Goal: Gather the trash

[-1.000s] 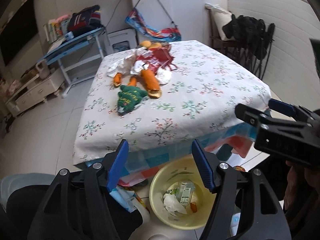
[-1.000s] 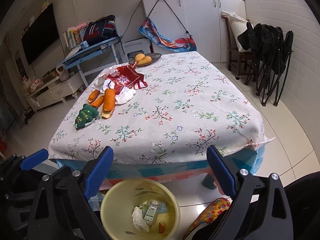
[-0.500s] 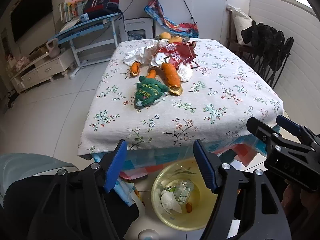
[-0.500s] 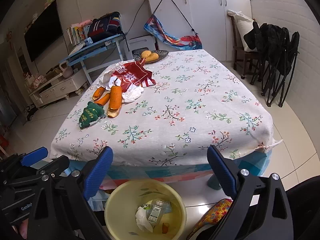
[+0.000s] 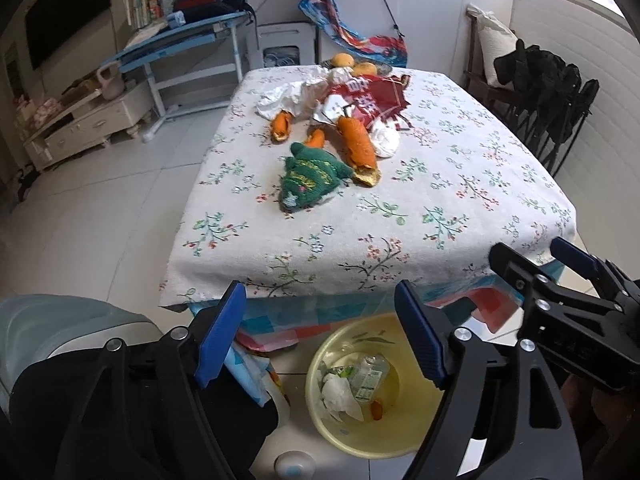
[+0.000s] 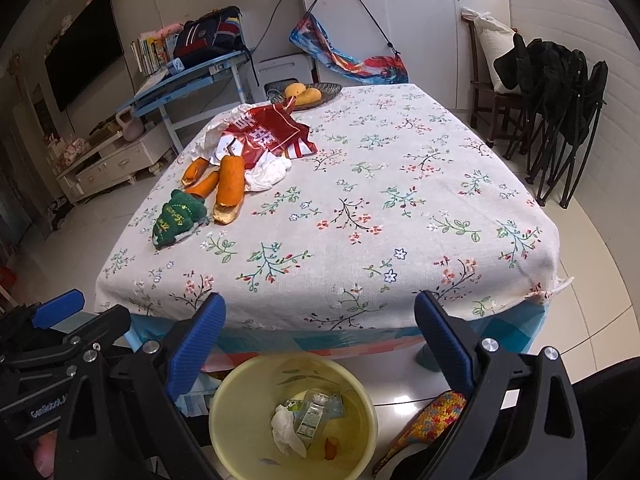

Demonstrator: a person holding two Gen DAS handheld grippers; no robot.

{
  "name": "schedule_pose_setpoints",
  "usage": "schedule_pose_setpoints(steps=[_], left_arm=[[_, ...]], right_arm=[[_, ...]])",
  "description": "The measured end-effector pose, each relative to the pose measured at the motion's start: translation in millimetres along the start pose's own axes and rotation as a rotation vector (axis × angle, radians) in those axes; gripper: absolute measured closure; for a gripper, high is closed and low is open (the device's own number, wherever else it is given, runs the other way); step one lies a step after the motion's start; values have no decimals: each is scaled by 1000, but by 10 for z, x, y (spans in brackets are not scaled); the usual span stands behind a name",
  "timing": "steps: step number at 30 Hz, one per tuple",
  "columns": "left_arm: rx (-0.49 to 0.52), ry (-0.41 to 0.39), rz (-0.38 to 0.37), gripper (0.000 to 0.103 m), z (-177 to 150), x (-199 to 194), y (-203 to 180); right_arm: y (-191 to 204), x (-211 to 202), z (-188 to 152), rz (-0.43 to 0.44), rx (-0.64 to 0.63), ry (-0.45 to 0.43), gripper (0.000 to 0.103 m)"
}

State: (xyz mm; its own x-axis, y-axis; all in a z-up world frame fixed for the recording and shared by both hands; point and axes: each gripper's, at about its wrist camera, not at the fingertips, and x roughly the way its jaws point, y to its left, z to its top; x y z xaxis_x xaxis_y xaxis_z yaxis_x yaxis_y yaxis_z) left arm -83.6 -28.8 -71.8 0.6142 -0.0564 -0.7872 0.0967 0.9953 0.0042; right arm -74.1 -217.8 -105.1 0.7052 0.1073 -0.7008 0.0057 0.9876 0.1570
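table [image 5: 460,216] under a white floral cloth taken as landmark. trash heaped toward its far left part: red foil bag [image 5: 370,98], crumpled white paper [image 5: 294,96], orange peels [image 5: 358,142], and a green knitted pouch [image 5: 310,178] nearest the front edge, touching the longest peel. fruit bowl [image 6: 308,94] at the far edge, just behind the bag.

yellow plastic basin [image 6: 294,416] on the floor below the near edge of the table, round, smooth, holding a white tissue, a small clear bottle and an orange scrap.

left gripper [image 5: 320,336] held over the near edge of the table and the basin, blue ribbed pads apart, jaws just opened wider, nothing between them. right gripper [image 6: 320,340] held above the basin, pads wide apart, nothing gripped. no obstacle between either gripper and the heap; bare cloth only.

beyond the table: white cabinet [image 6: 400,20], blue desk [image 6: 188,80] with books and a bag to the far left, folded black chairs [image 6: 560,112] to the right.

left view only: grey rounded object beside the near left corner of the table, white cap on the floor by the basin. right view only: multicoloured crochet item [image 6: 428,424] right of the basin, fruit bowl fully visible. each view catches the other gripper at its side edge.
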Motion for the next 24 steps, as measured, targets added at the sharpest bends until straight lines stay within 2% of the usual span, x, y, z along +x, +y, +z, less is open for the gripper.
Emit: schedule_pose_setpoints(steps=[5, 9, 16, 24], left_arm=[[31, 14, -86, 29, 9, 11, -84], [61, 26, -104, 29, 11, 33, -167], [105, 37, -39, 29, 18, 79, -224], [61, 60, 9, 29, 59, 160, -89]], right_arm=[[19, 51, 26, 5, 2, 7, 11], [-15, 73, 41, -8, 13, 10, 11], [-13, 95, 77, -36, -1, 0, 9], [13, 183, 99, -34, -7, 19, 9]])
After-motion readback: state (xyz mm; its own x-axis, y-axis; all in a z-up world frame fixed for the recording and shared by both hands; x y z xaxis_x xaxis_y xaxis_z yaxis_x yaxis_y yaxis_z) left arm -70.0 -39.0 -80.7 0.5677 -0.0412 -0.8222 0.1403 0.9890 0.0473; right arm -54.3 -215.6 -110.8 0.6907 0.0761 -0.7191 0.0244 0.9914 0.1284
